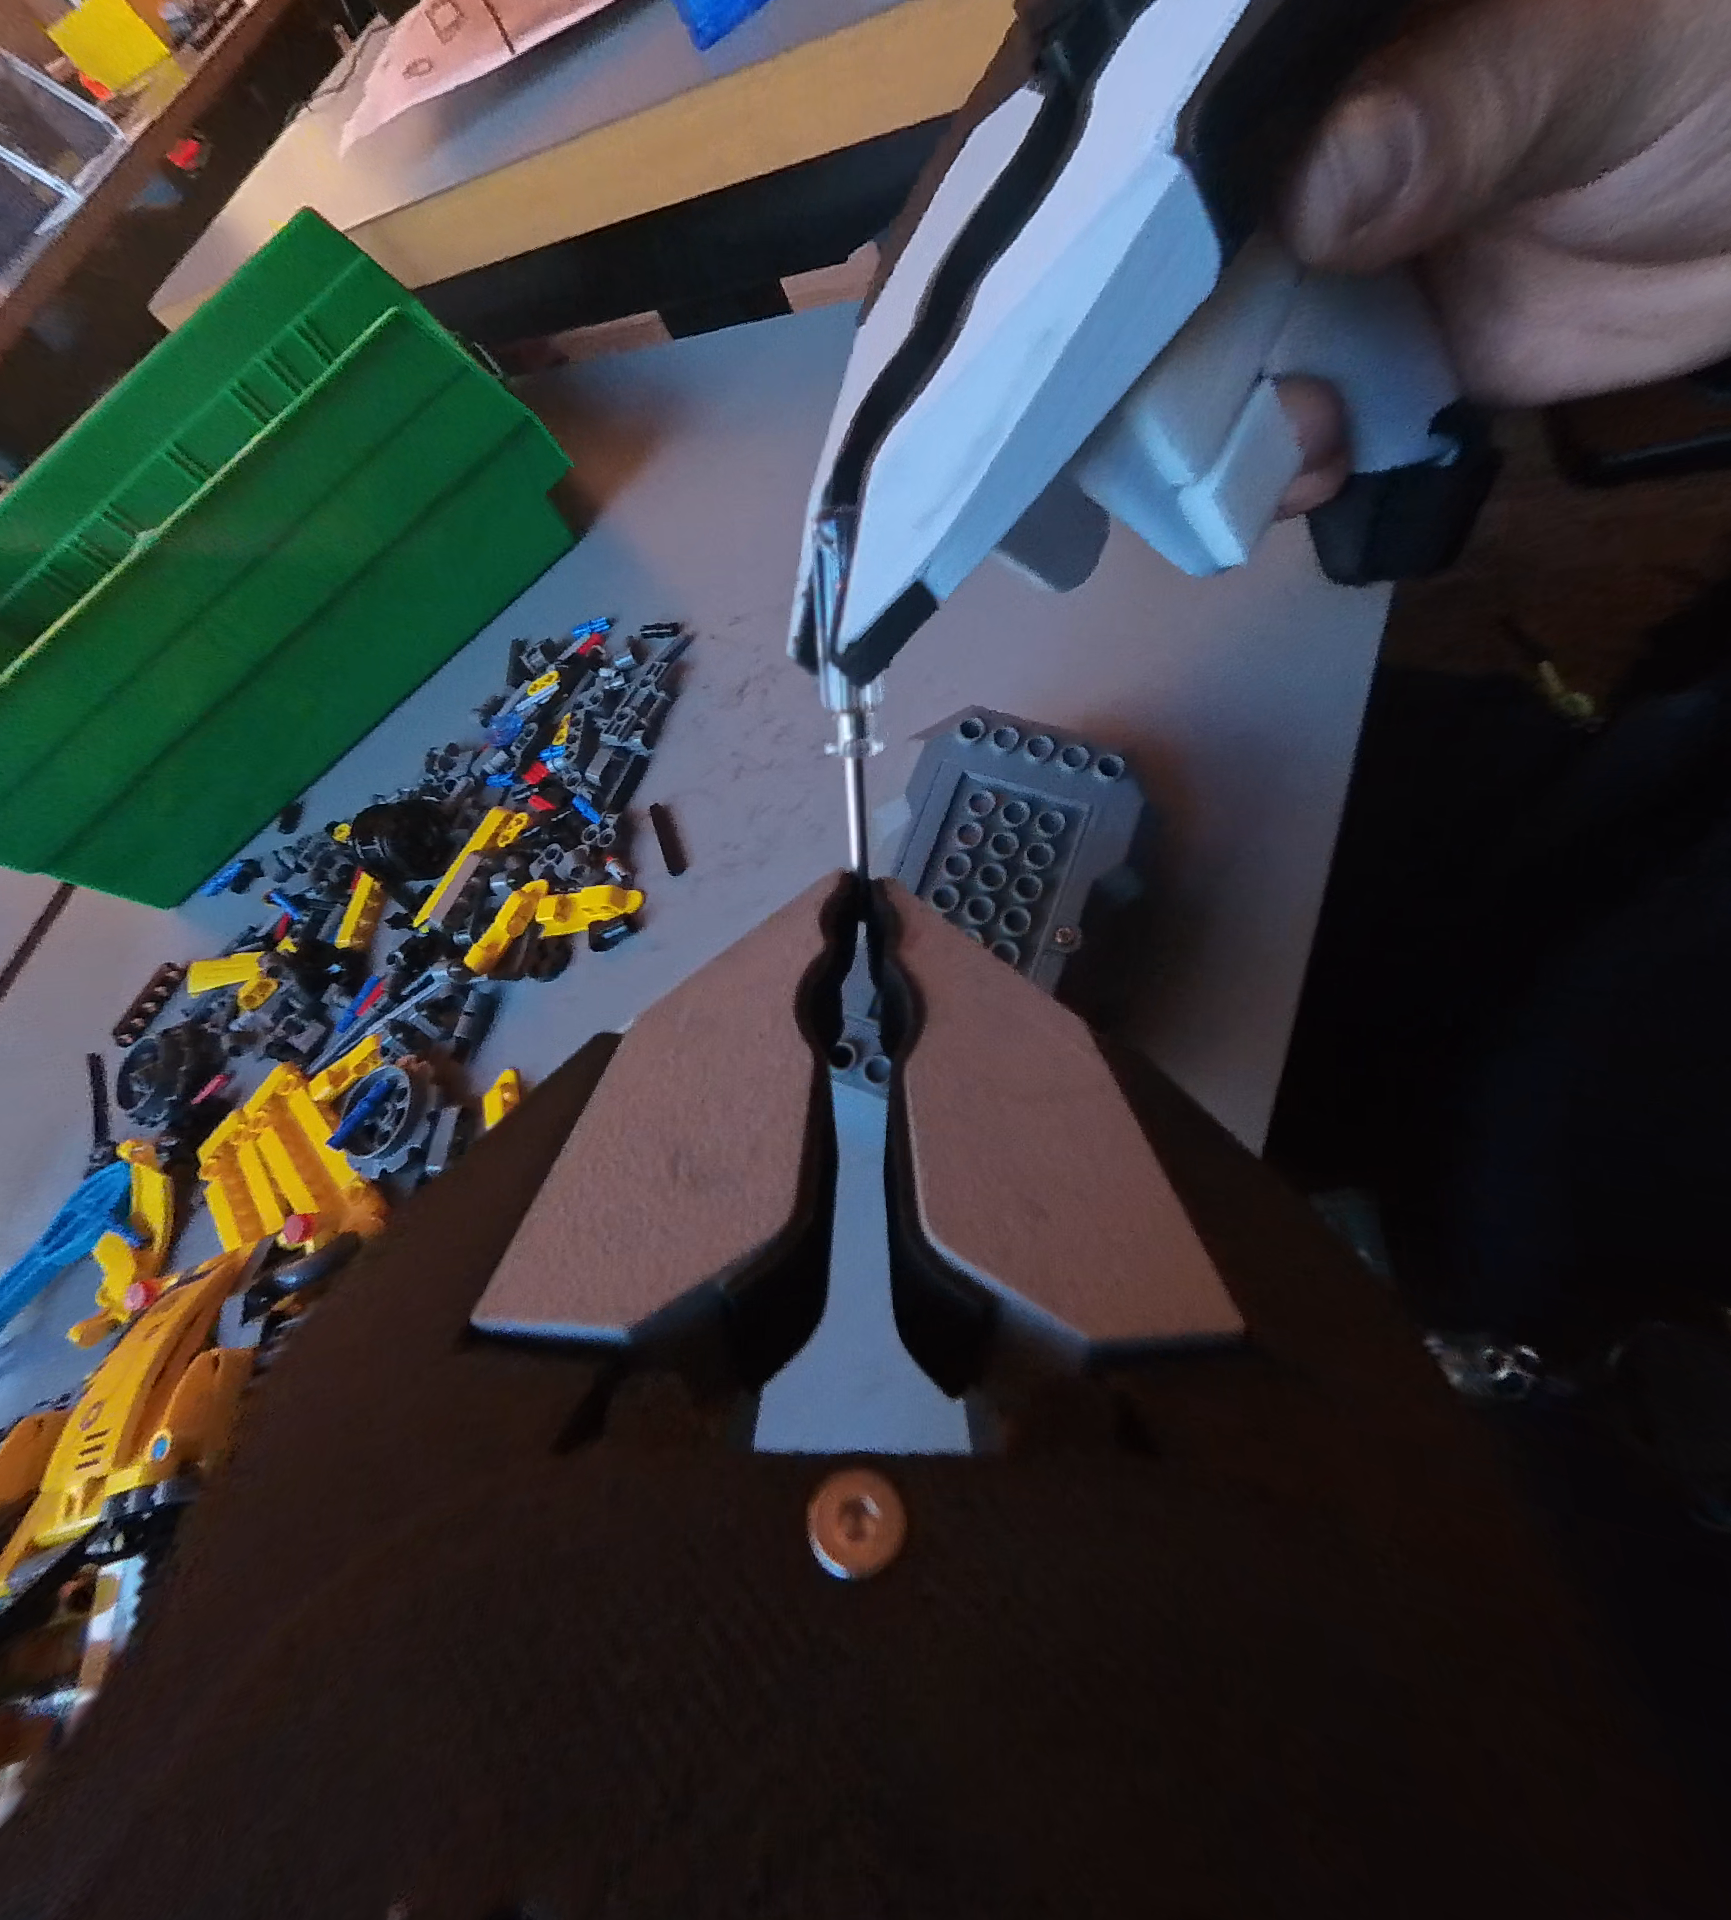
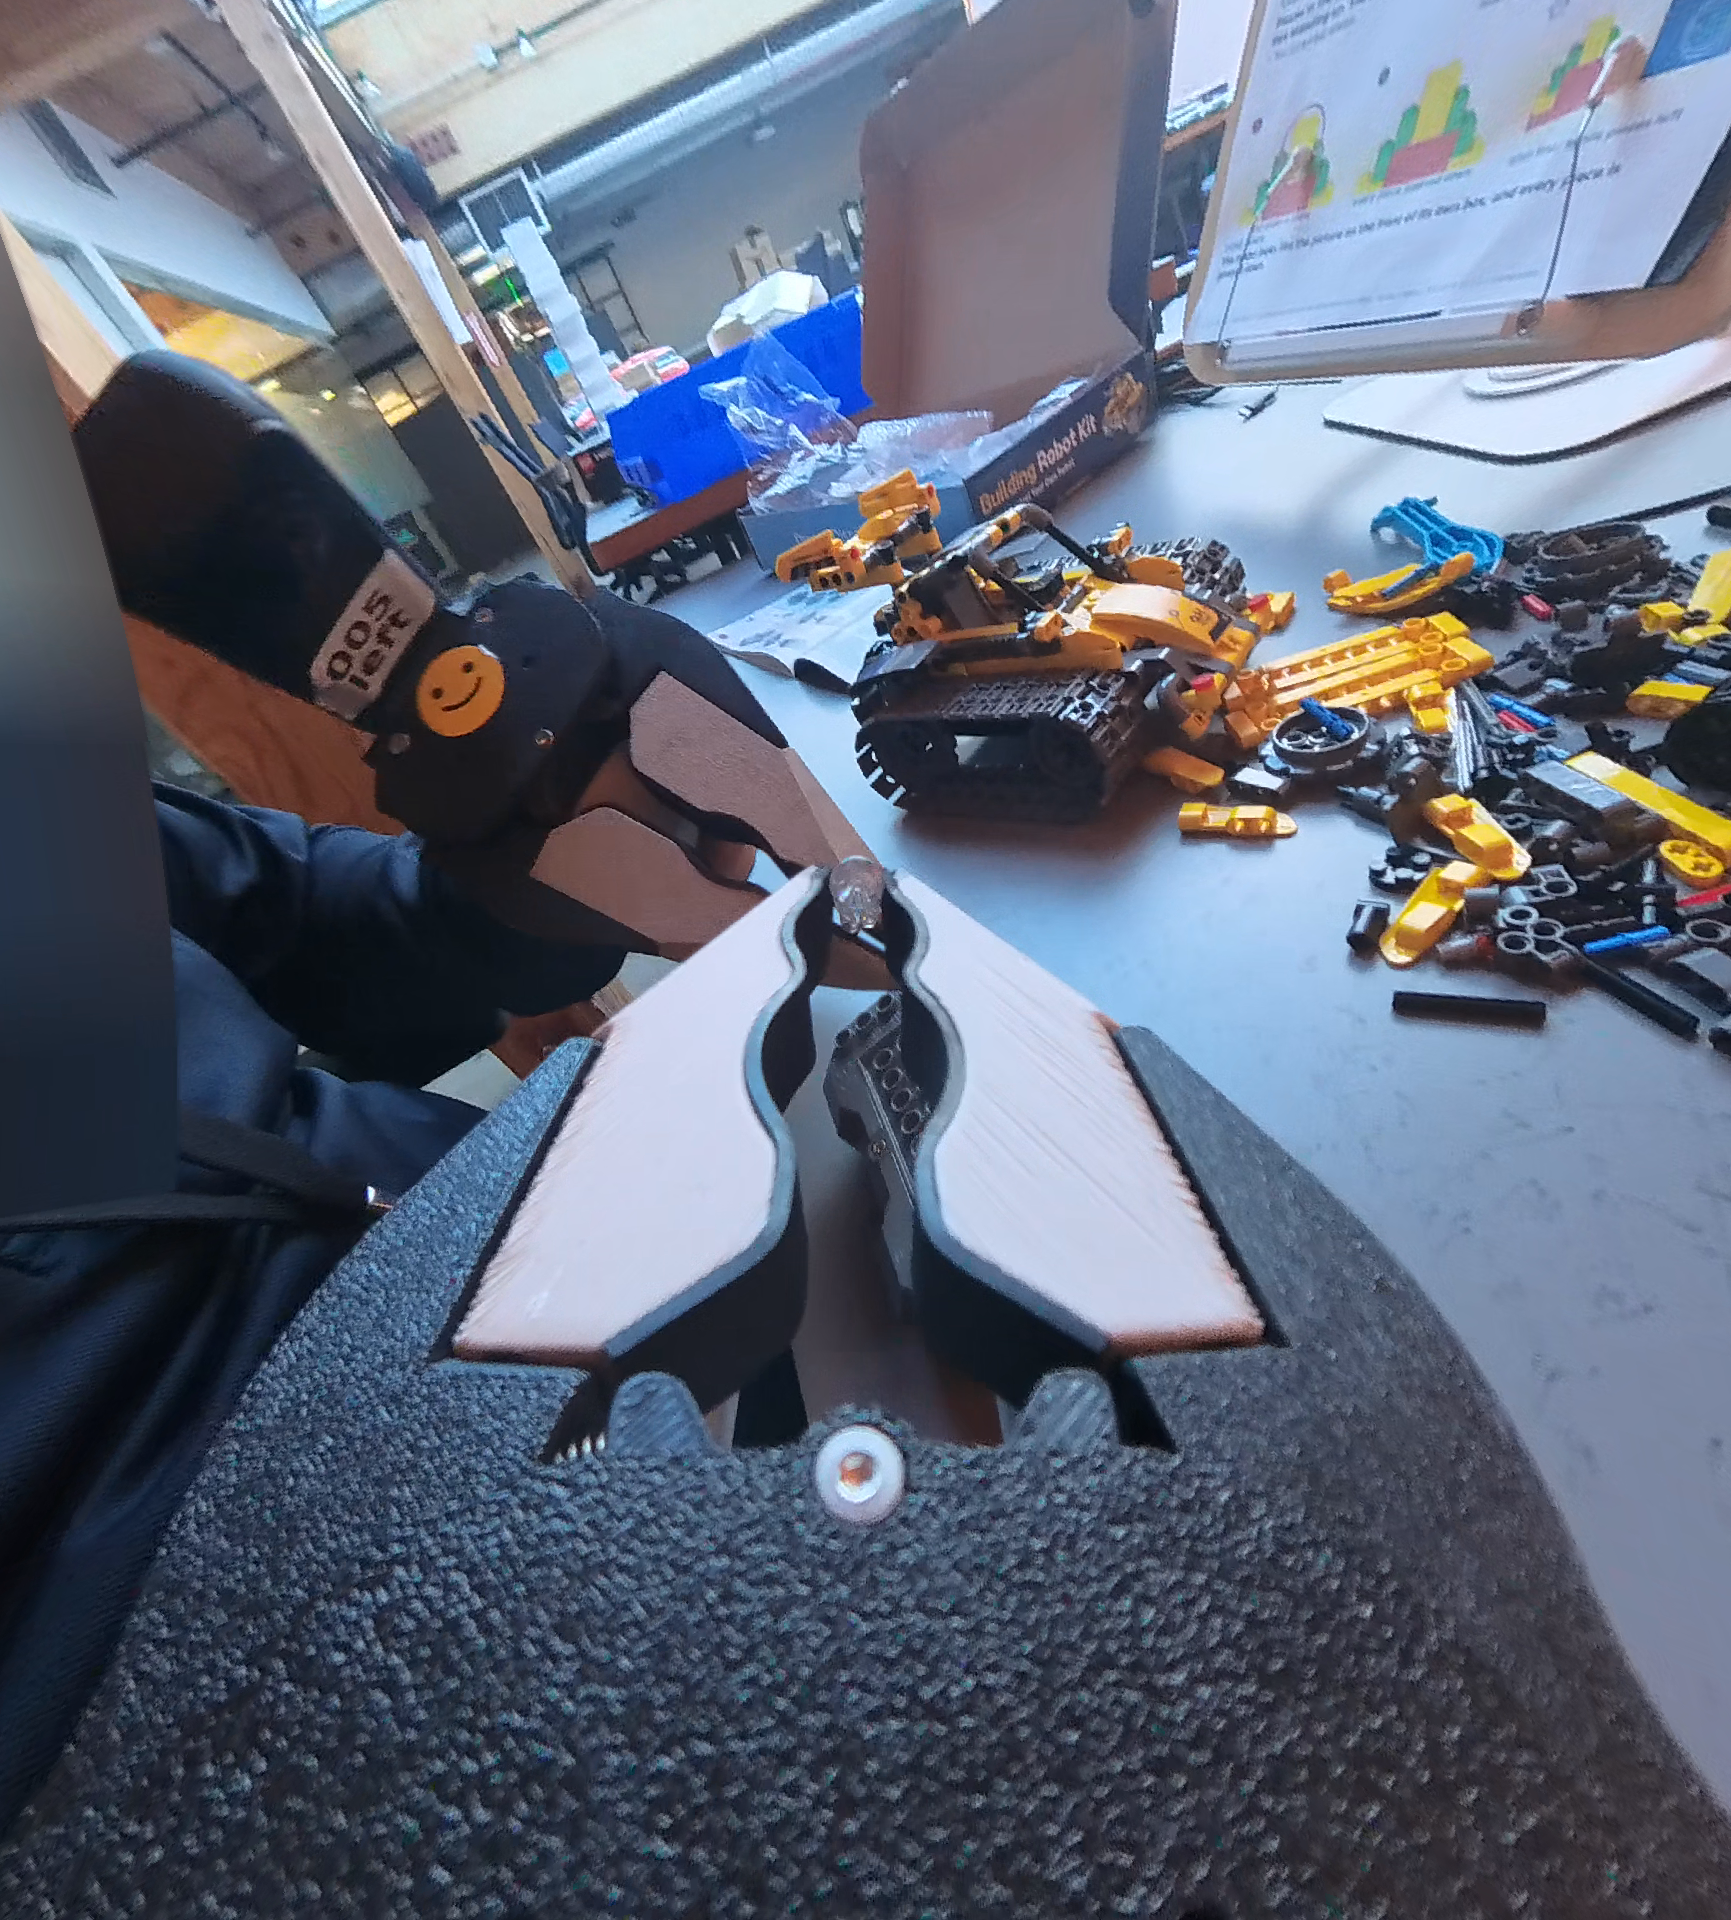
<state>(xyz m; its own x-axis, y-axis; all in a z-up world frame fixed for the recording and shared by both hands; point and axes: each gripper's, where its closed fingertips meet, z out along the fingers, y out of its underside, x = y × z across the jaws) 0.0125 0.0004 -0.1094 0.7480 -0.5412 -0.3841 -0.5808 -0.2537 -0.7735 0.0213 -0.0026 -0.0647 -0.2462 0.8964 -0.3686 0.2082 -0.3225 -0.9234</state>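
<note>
My right gripper (image 2: 856,883) is shut on the clear handle of a small screwdriver (image 2: 856,896). In the left wrist view it comes down from the top as a white gripper (image 1: 825,649) in a person's hand (image 1: 1567,177). The screwdriver's metal shaft (image 1: 853,800) runs down from it into the tips of my left gripper (image 1: 856,896), which are shut around the shaft's lower end. The left gripper's fingers (image 2: 705,748) show at the left of the right wrist view. A grey studded block (image 1: 1012,842) lies on the grey table just below both grippers, also seen between my right fingers (image 2: 876,1091).
Stacked green bins (image 1: 248,540) stand at the left. A pile of loose yellow, black and blue pieces (image 1: 487,894) and a yellow tracked vehicle (image 2: 1027,665) lie beside the grippers. A cardboard kit box (image 2: 996,260) and a stand with a printed sheet (image 2: 1463,187) stand behind. The tips of one gripper are about 4 cm away from the tips of the other. The left tips stand about 4 cm off the grey studded block (image 1: 1012,842).
</note>
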